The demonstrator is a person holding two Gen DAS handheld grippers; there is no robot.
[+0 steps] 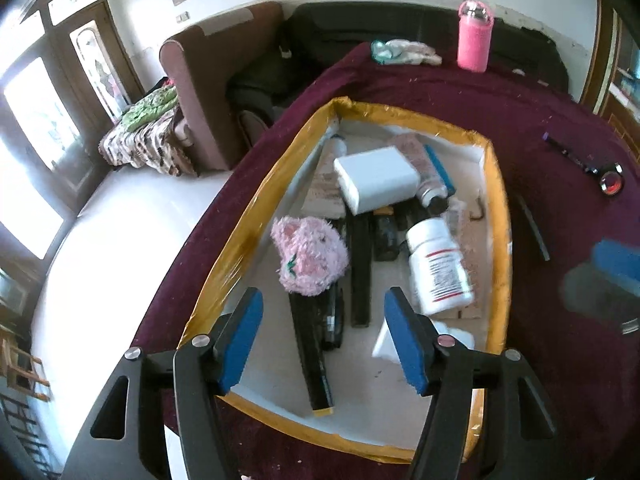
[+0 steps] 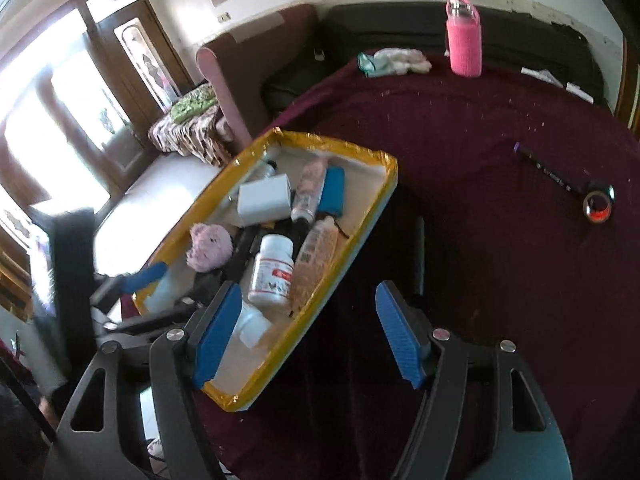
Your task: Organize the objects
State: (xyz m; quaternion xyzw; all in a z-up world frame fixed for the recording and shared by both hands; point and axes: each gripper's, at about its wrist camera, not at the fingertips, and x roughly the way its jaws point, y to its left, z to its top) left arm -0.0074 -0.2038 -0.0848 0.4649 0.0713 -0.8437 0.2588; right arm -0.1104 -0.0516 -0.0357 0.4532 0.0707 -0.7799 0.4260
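Bottle (image 1: 438, 264), seemingly loose, beyond left gripper (image 1: 324, 344).

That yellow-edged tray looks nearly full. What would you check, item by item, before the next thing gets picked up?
1. Left gripper empty, fingers apart: ok.
2. Right gripper empty, fingers apart: ok.
3. Yellow-edged white tray fully on the maroon cloth: not ok, its left edge overhangs.
4. Black pen and round red-centred tape roll clear to reach: ok.
5. White pill bottle with red label lying settled in the tray: cannot tell, blurred.
6. Pink sleeved bottle upright: ok.
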